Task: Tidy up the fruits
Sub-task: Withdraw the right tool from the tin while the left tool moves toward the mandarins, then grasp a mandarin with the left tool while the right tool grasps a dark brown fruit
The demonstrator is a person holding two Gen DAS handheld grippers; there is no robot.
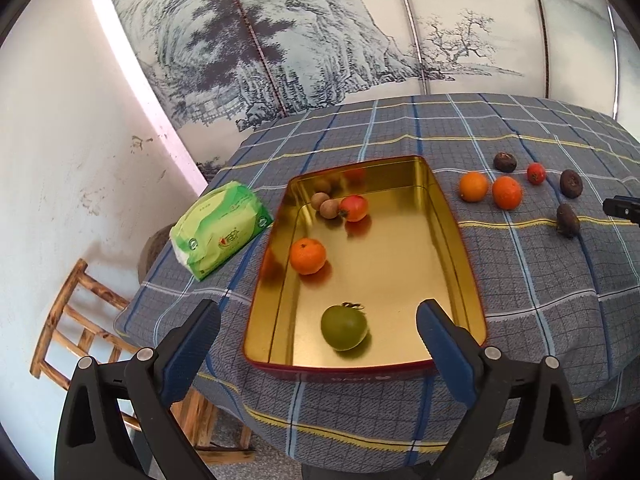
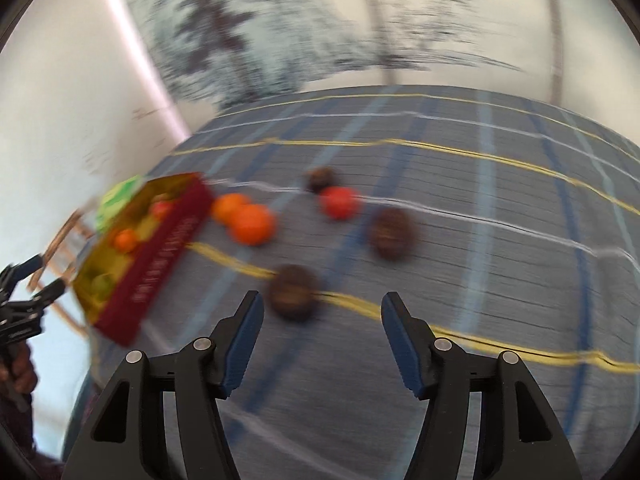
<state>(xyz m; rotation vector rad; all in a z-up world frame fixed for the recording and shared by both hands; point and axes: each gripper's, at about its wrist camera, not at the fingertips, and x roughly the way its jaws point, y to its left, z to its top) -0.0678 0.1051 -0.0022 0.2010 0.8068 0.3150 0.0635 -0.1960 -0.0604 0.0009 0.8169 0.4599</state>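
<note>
A gold tin (image 1: 452,216) with red outer walls sits on the plaid cloth. Inside lie a green tomato (image 1: 344,327), an orange (image 1: 307,255), a red tomato (image 1: 354,208) and small brown fruits (image 1: 325,205). My left gripper (image 1: 318,322) is open and empty, hovering over the tin's near end above the green tomato. On the cloth right of the tin lie two oranges (image 1: 490,189), a red tomato (image 1: 536,173) and three dark fruits (image 1: 567,219). My right gripper (image 2: 322,316) is open and empty, just short of the nearest dark fruit (image 2: 294,297). The right wrist view is blurred.
A green tissue pack (image 1: 218,229) lies on the cloth left of the tin. A wooden chair (image 1: 80,320) stands beyond the table's left edge by the white wall. A painted screen (image 1: 320,40) rises behind the table. The tin also shows in the right wrist view (image 2: 160,256).
</note>
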